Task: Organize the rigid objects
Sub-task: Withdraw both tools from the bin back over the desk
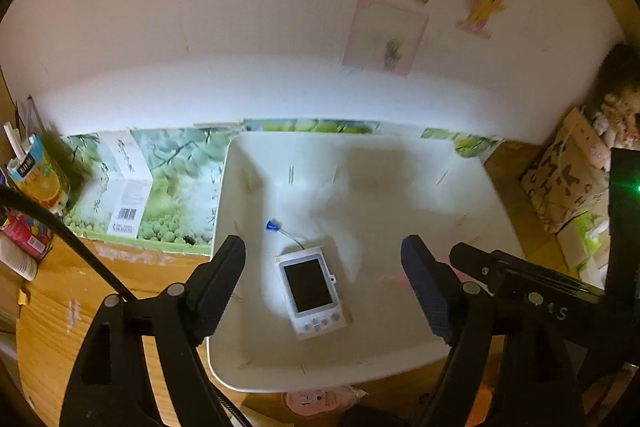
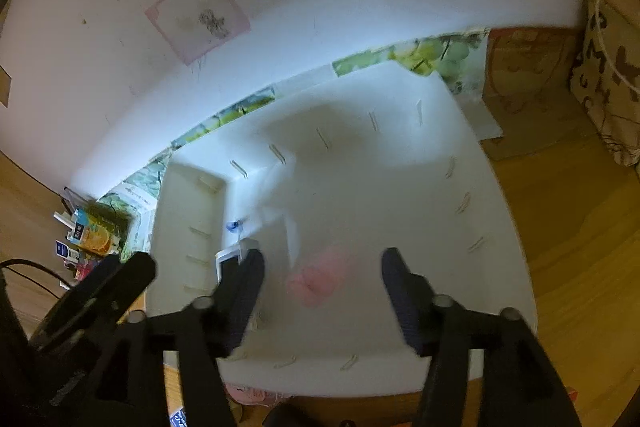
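A white plastic bin [image 1: 224, 187] stands on the wooden table against the wall. On its floor lies a white handheld device [image 1: 312, 291] with a dark screen, and a small blue-capped piece on a thin wire [image 1: 273, 225] lies behind it. My left gripper [image 1: 323, 255] hovers open above the device, its pads clear of it. My right gripper [image 2: 323, 259] is open over the bin [image 2: 500, 227], with a blurred pink object [image 2: 320, 279] below the gap and touching neither pad. The device [image 2: 230, 259] shows partly behind its left finger.
A flattened green fruit-print box [image 1: 140, 187] lies left of the bin, with a juice carton [image 1: 38, 171] and small packets beyond it. A patterned cloth bag [image 1: 568, 179] stands at the right. A pink round item [image 1: 316, 401] sits at the bin's near edge.
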Motion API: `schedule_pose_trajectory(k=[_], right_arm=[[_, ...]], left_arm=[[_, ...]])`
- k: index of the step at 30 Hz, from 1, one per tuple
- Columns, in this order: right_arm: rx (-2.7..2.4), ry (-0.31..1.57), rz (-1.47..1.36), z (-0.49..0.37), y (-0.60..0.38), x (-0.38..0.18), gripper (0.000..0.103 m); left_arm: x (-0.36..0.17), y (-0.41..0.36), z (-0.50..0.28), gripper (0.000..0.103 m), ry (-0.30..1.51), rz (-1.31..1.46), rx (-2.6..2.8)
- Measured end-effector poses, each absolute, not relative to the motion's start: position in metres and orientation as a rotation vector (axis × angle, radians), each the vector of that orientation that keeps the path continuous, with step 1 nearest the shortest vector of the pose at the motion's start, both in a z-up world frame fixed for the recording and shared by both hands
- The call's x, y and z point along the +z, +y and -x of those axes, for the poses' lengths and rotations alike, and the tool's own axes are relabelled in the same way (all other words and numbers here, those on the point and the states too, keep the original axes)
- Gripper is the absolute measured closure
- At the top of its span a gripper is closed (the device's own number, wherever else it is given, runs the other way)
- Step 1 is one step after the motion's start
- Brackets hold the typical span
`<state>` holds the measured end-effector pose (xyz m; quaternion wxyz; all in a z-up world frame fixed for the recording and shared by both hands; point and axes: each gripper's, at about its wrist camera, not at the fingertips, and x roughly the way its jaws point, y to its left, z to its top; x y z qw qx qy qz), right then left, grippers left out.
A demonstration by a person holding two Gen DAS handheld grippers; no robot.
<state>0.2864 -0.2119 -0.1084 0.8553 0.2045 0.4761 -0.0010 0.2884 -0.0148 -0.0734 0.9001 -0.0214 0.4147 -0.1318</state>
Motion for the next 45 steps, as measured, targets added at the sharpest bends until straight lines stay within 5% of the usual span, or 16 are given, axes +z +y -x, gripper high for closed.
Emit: schedule_pose_trajectory(k=[12,25,45], right_arm=[[-0.029,0.880,-0.453,-0.228,-0.208,-0.059,0.025],[-0.014,0.712,-0.557,-0.122,-0.209,-0.009,0.023],[-0.131,0.690,-0.515,-0.014,-0.211,-0.029,0.021]], left_arm=[[-0.024,0.017,-0.228,0.018,0.737,0.088,-0.309],[0.021,0.042,-0.121,0.017,0.591,0.071,-0.288],[-0.010,0.054,-0.046,0.015,0.702,0.105,-0.304]])
